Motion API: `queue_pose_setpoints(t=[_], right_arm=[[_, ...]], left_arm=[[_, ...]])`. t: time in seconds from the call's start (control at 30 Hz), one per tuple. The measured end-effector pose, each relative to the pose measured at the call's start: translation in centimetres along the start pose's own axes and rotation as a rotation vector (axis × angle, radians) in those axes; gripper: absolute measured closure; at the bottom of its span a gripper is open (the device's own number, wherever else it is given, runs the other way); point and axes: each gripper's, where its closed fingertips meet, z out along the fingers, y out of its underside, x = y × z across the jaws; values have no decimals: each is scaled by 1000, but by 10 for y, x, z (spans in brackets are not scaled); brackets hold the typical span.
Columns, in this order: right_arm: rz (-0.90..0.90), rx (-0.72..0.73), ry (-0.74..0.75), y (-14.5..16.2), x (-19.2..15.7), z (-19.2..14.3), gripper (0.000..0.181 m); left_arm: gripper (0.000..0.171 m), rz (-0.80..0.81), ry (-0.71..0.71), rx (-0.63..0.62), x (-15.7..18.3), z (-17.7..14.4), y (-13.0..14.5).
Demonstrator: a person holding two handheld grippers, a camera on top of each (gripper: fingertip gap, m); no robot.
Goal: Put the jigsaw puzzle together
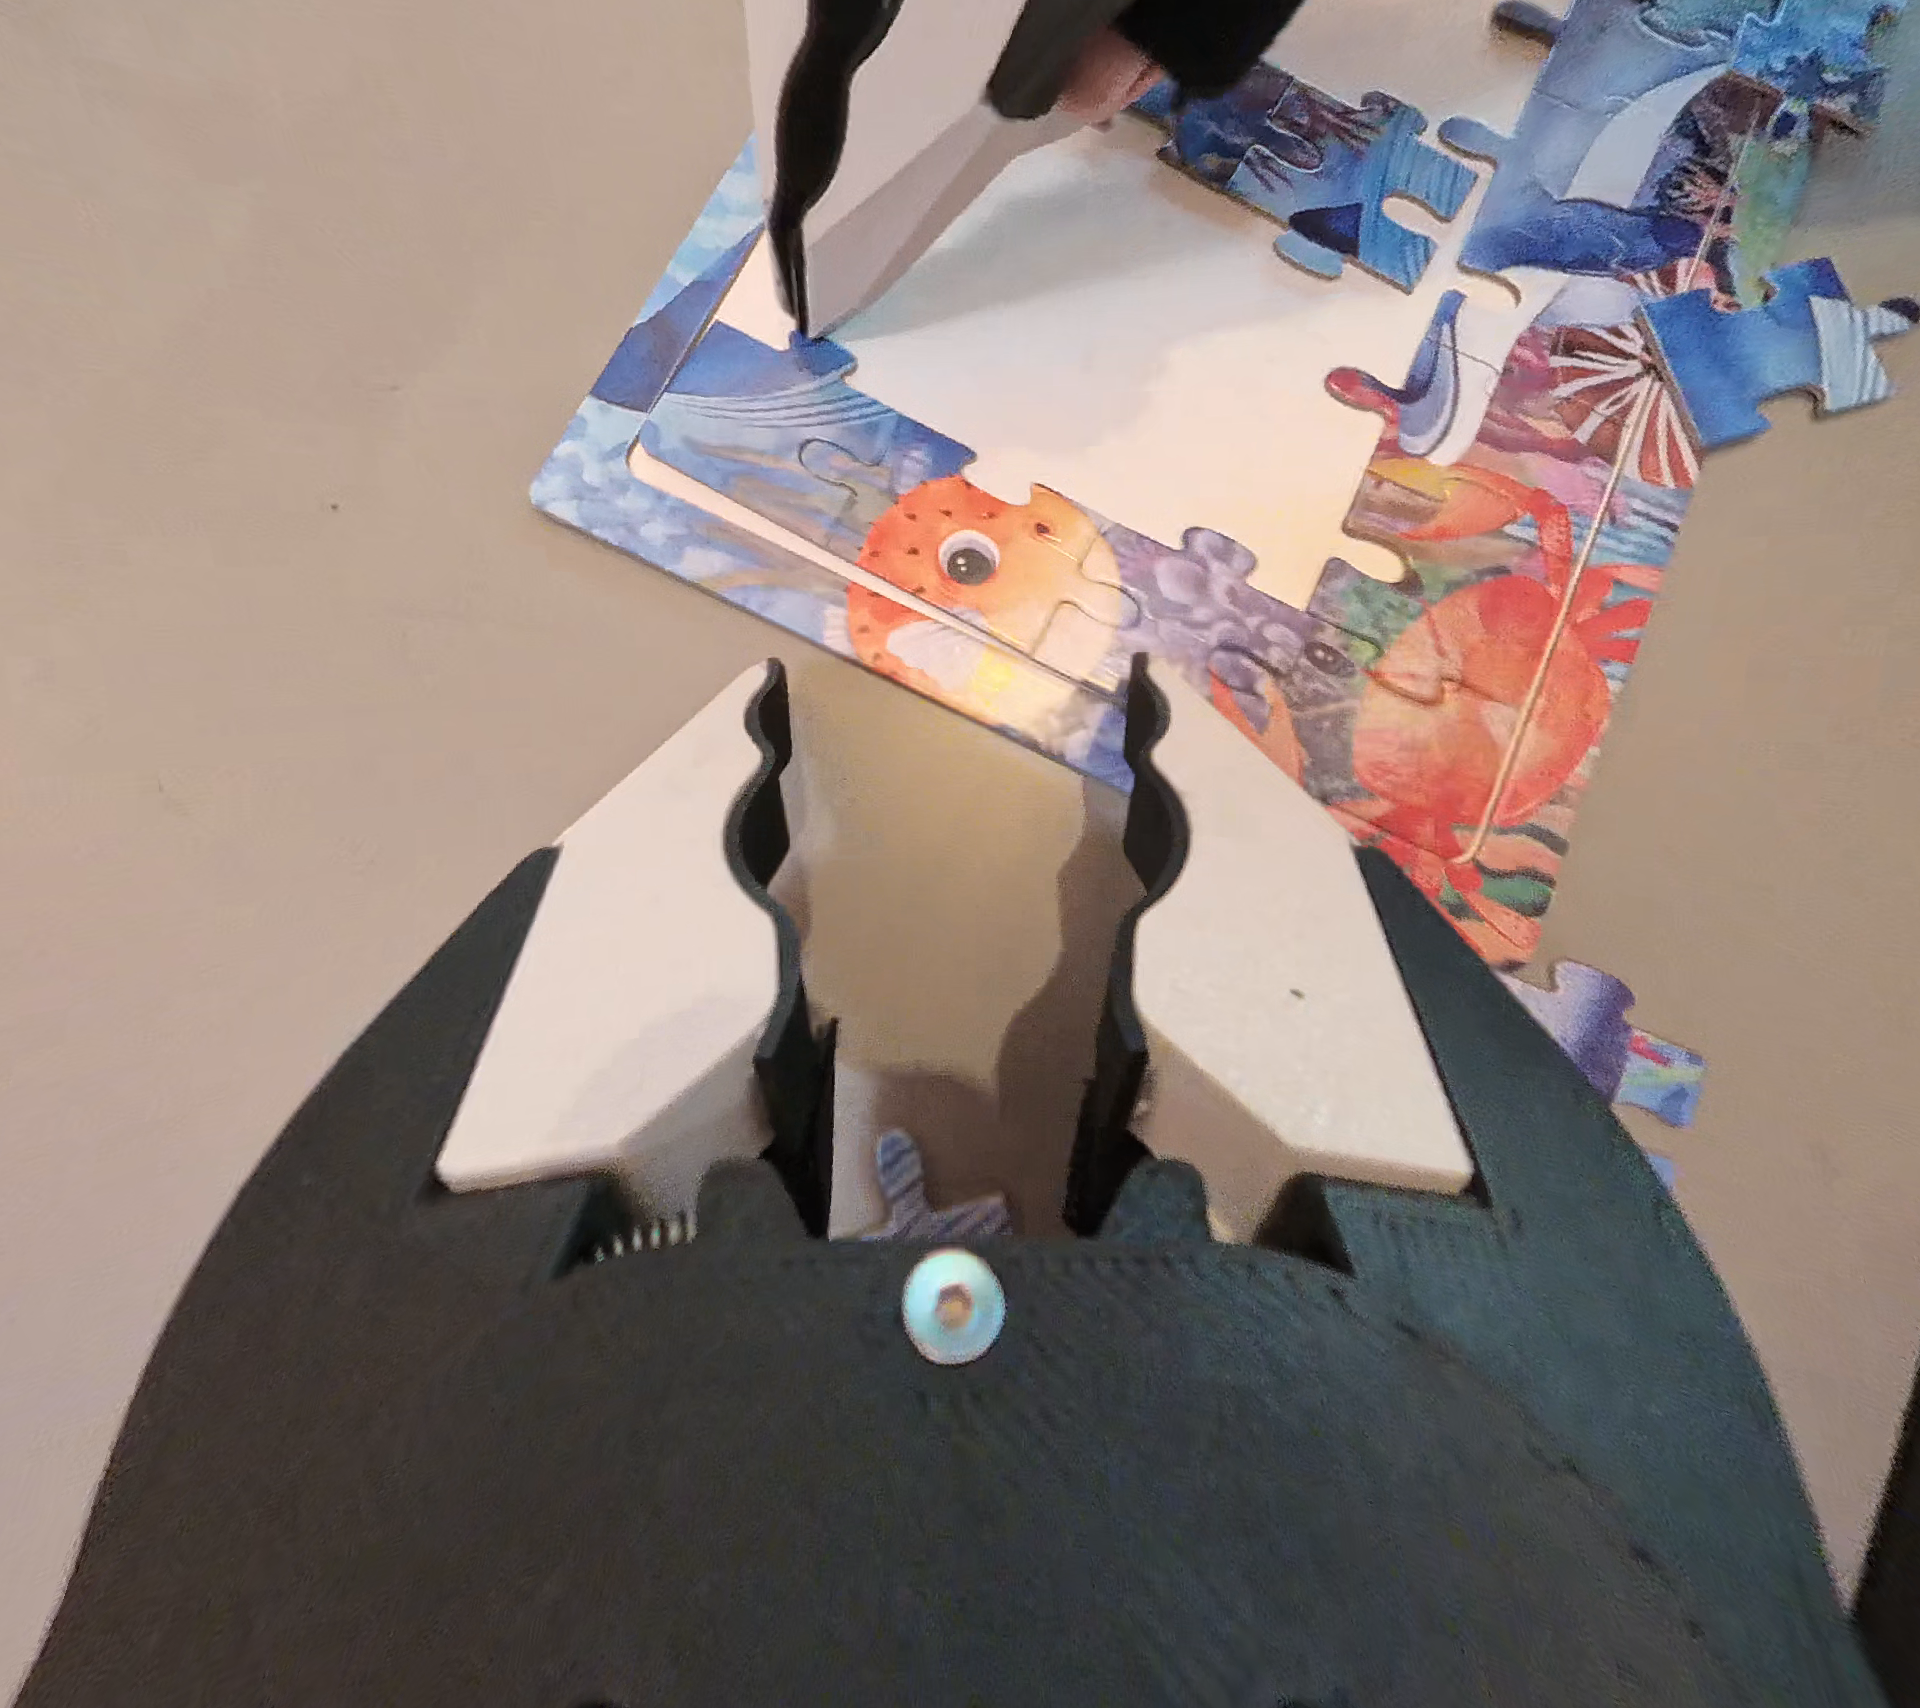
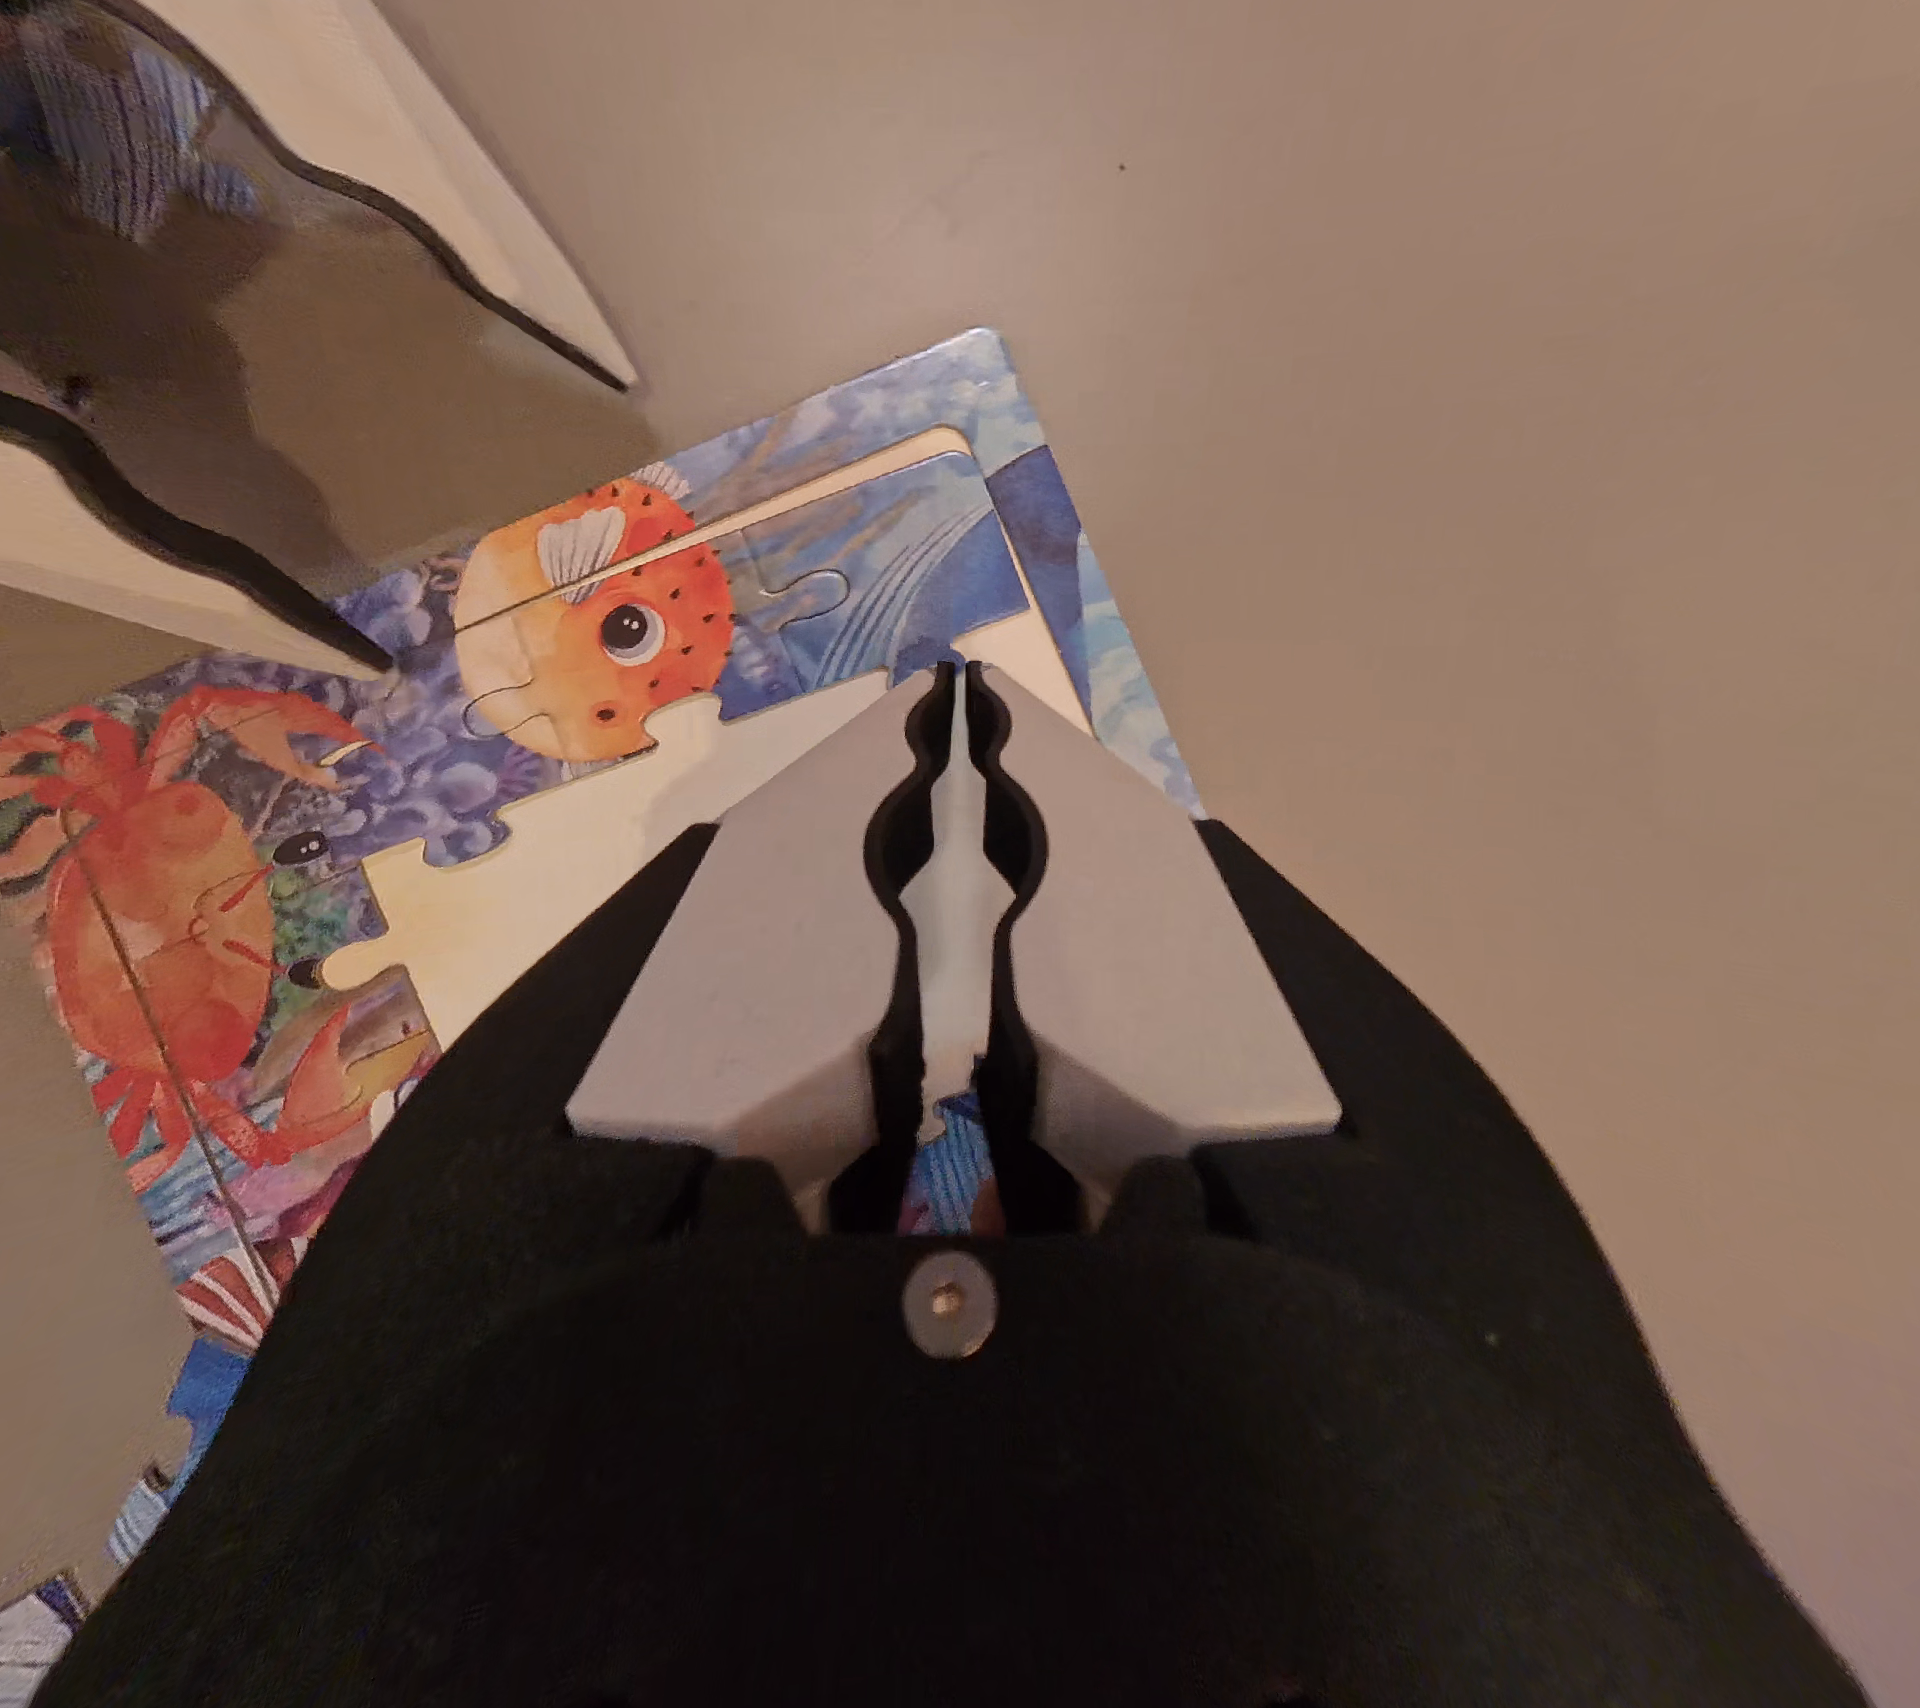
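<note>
Right tongs (image 2: 958, 671) clenched, tip touching corner piece (image 2: 894, 562) in puzzle tray (image 2: 1049, 401); left tongs (image 1: 951, 687) released, seemingly empty.

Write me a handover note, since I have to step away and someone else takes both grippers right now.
Left gripper: open, empty, hovering at the near edge of the puzzle tray, by the orange fish.
Right gripper: shut, tips down on the blue corner piece, apparently pressing it in.
Done: fish row and the crab section look seated.
Left: the tray's pale middle is bare; loose blue pieces lie at the far side, one near the crab.
</note>
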Motion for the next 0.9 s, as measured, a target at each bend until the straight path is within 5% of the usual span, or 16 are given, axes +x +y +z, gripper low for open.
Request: queue_pose_setpoints(t=[0.7,0.9], right_arm=[[1,101,-80,-14,-10,1,168],[-192,44,-274,-11,-81,-24,181]], left_arm=[[107,-2,9,10,-6,12,-3],[112,-6,17,14,-8,10,-2]])
